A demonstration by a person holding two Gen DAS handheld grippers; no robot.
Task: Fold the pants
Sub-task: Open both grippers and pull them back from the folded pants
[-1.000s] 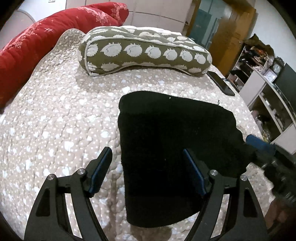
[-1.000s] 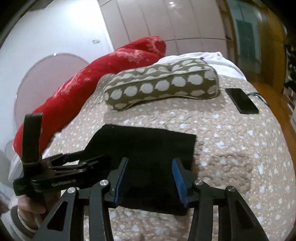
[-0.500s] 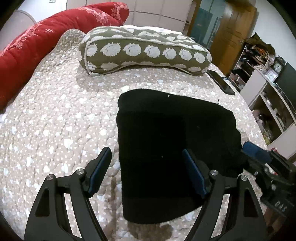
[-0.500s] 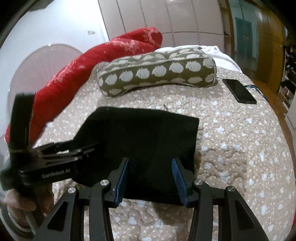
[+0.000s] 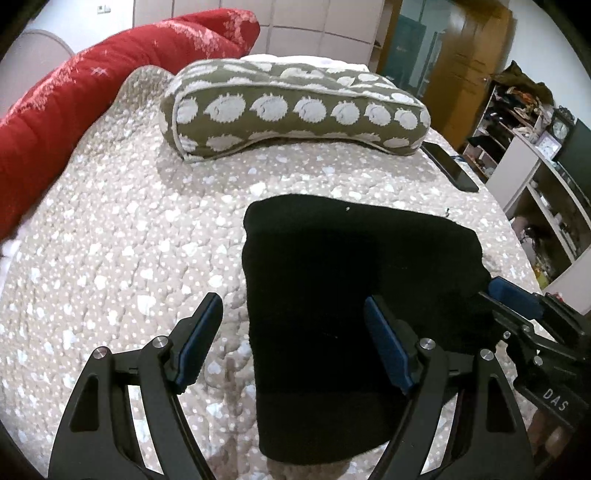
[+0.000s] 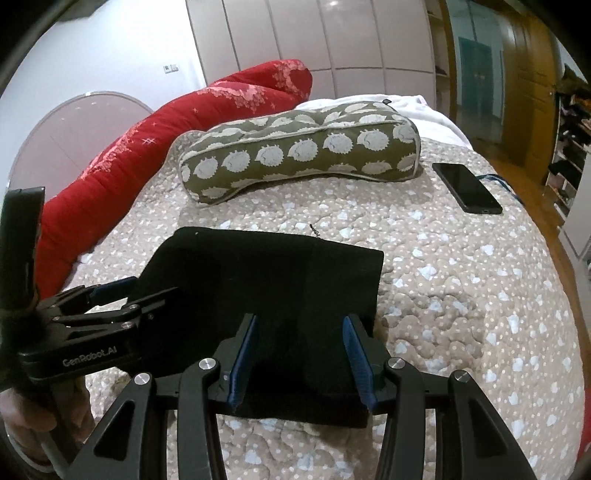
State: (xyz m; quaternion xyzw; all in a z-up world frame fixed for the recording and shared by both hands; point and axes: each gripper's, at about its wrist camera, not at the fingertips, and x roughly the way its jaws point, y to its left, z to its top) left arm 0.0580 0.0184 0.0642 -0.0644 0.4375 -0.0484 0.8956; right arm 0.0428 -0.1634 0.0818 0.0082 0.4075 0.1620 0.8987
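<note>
- Left gripper (image 5: 293, 343): jaws spread, holding nothing, straddling the folded black pants' (image 5: 354, 280) left edge.
- Right gripper (image 6: 301, 360): jaws apart over the pants; contact unclear.
- Pants' folds indistinct.
- Pillow (image 6: 295, 155) and phone (image 6: 467, 188) lie beyond.

A bedroom in a home is shown. Most of both views is filled by a bed (image 5: 110, 236) covered with a quilted beige spread dotted in white. A long olive cushion (image 5: 291, 110) printed with white hedgehogs is laid across it in the upper middle, and a red bolster (image 6: 207, 110) is seen along the upper left. A dark phone (image 6: 467, 186) is left on the spread at the right. Pale wardrobe panels (image 6: 332, 33) are seen at the top of the frame, and a wooden door (image 5: 461, 62) at the upper right. Cluttered white shelving (image 5: 532, 162) with a small clock (image 5: 560, 127) is seen at the right edge.
</note>
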